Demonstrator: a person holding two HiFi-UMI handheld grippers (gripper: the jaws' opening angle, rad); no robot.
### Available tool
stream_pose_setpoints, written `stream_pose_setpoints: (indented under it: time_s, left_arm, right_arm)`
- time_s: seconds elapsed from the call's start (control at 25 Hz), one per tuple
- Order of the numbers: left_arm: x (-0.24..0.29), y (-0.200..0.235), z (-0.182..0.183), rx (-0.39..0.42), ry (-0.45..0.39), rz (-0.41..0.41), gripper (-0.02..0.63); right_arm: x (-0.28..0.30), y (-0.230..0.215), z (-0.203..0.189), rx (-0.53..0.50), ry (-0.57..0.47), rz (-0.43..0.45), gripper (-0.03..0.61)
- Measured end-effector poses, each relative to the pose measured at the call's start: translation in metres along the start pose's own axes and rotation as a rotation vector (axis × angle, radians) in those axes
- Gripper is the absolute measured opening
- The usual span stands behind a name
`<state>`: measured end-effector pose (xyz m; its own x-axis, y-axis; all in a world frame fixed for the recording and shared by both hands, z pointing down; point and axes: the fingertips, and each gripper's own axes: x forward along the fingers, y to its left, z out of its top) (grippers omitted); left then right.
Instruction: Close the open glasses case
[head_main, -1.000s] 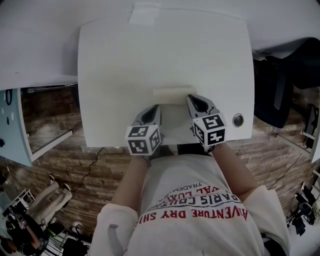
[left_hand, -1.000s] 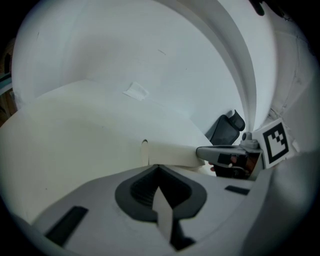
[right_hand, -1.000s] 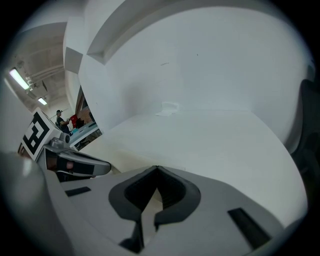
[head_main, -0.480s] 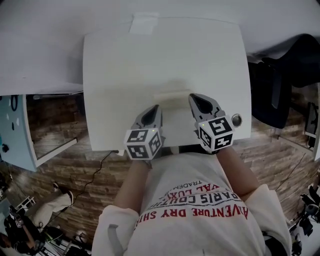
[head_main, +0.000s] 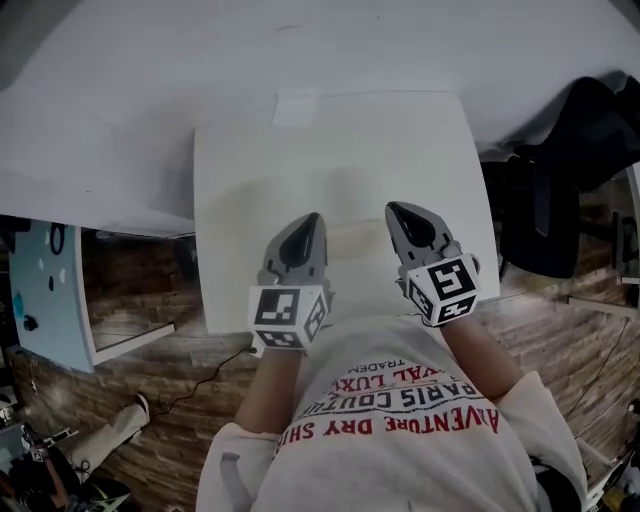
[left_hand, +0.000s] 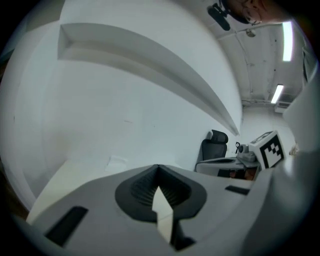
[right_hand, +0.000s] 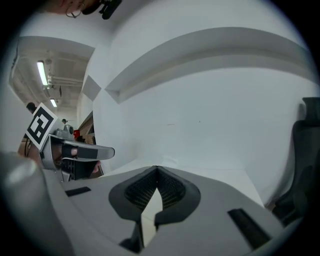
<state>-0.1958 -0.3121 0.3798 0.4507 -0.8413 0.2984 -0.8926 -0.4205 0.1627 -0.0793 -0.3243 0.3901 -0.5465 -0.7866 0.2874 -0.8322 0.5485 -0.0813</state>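
Observation:
A pale cream glasses case (head_main: 356, 243) lies on the white table (head_main: 330, 160) near its front edge, faint against the tabletop. I cannot tell how its lid stands. My left gripper (head_main: 310, 222) sits just left of the case with its jaws shut and empty. On the case's right side is my right gripper (head_main: 400, 212), likewise shut with nothing held. In the left gripper view the left gripper (left_hand: 158, 168) has its jaws meeting at the tip, with the case hidden beneath them. In the right gripper view the right gripper (right_hand: 157, 169) is shut the same way.
A white paper patch (head_main: 297, 108) lies at the table's far edge. A black office chair (head_main: 560, 180) stands right of the table, a pale blue cabinet (head_main: 50, 290) to the left. Wood floor shows around the table. White walls rise beyond.
The head view has swung, so the table now sits further right and looks narrower. Both grippers stay shut on either side of the case, held slightly higher.

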Motion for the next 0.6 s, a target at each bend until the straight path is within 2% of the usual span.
stream_pose_setpoints:
  time_s: [0.16, 0.36, 0.6]
  left_arm:
    - [-0.005, 0.000, 0.028, 0.061, -0.062, 0.005, -0.002]
    - [-0.016, 0.001, 0.044, 0.103, -0.123, 0.051, -0.002]
    - [-0.009, -0.001, 0.040, 0.070, -0.107, 0.031, -0.002]
  right_arm:
    - [-0.004, 0.002, 0.018, -0.027, -0.041, -0.003, 0.012]
    - [-0.010, 0.007, 0.021, -0.025, -0.044, 0.005, 0.012]
    - [-0.010, 0.005, 0.022, -0.026, -0.042, 0.006, 0.012]
